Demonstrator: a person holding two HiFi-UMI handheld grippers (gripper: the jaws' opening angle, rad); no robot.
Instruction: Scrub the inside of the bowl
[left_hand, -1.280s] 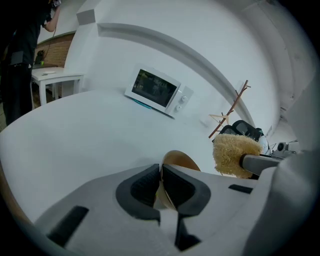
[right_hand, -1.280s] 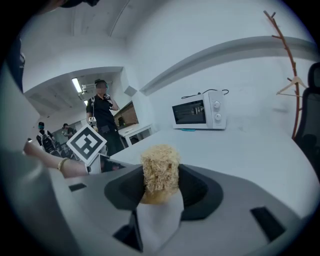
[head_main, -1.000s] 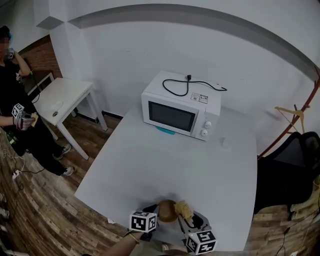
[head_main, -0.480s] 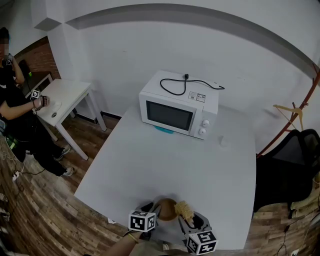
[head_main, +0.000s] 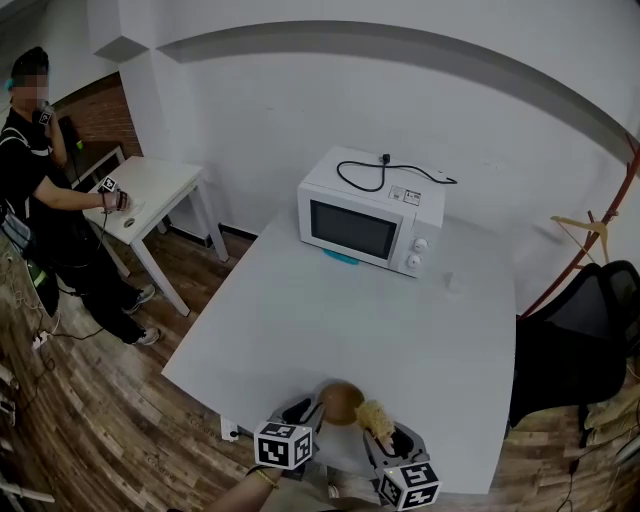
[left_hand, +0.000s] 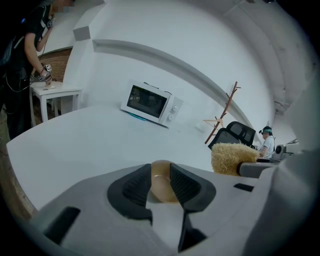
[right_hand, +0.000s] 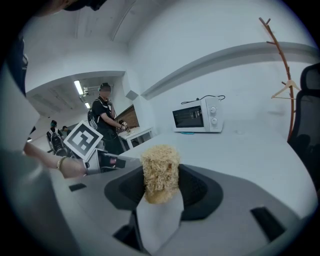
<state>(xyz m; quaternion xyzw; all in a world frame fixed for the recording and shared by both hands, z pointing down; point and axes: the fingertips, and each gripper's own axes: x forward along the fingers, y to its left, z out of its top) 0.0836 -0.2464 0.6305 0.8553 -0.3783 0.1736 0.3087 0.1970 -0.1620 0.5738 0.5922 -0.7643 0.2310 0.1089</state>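
Brown bowl (head_main: 340, 400) set on the white counter (head_main: 300, 320) between the just-opened, parted jaws of the left gripper (left_hand: 160, 170), straw-coloured scrubber (right_hand: 160, 167) clamped in the right gripper (right_hand: 160, 186), microwave (head_main: 372, 215) label (head_main: 404, 196) too small to be read

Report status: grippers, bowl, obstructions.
Left gripper jaws have just been opening, bowl between them, unclamped. Right gripper shut on scrubber. Nothing between scrubber and bowl.

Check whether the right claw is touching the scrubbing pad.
Touching: the right gripper view shows the right claw clamped on the scrubbing pad, both sides pressed.
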